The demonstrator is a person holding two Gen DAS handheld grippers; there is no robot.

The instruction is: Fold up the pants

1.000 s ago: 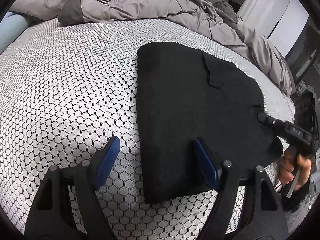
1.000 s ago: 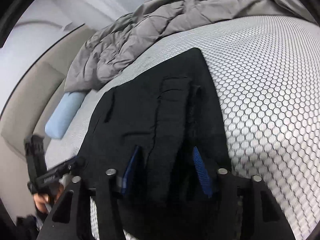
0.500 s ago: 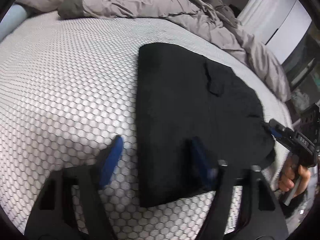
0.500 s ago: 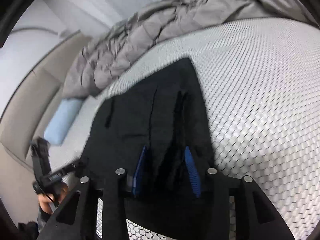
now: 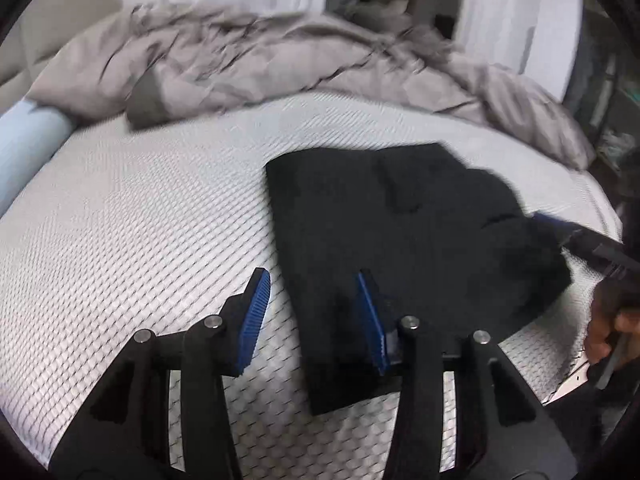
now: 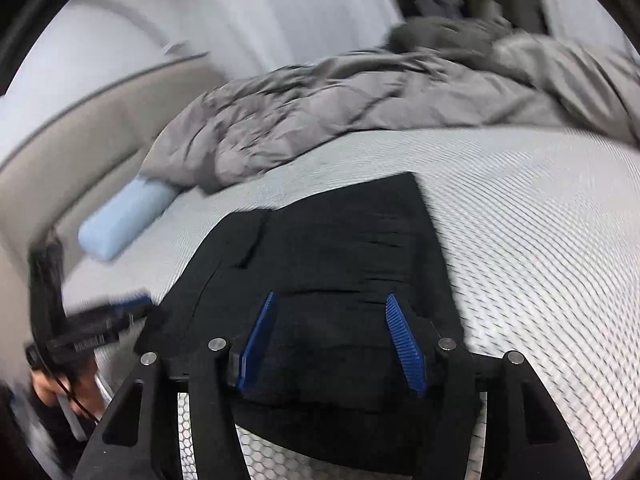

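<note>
Pants [image 5: 400,248], black and folded into a compact panel, lie flat on the honeycomb-patterned mattress [image 5: 140,240], toward its near edge and its right side as the left wrist view shows it. We begin at the left gripper [image 5: 316,312]: its jaws are closing, yet one blue pad hangs over bare mattress and the other over the fold's near left edge, so no cloth is pinched. Half a second earlier these pads sat lower and closer to that edge; they have since lifted and drawn back. The right gripper [image 6: 332,340] has its jaws opening above the near end of the pants, and the cloth that bunched between its pads a second ago now lies smooth beneath them, released. We read this as the end of a fold: both tools have let go and are withdrawing, and the garment keeps its shape unaided. Both grippers point obliquely downward across the bed, and motion blur marks the retreat. Each wrist view shows the opposite tool at the pants' side edge, with a hand [image 5: 608,320] on its handle. Farther out, a rumpled grey duvet [image 5: 280,68] covers the far edge, and a pale blue bolster [image 6: 124,220] rests at the far left corner.
</note>
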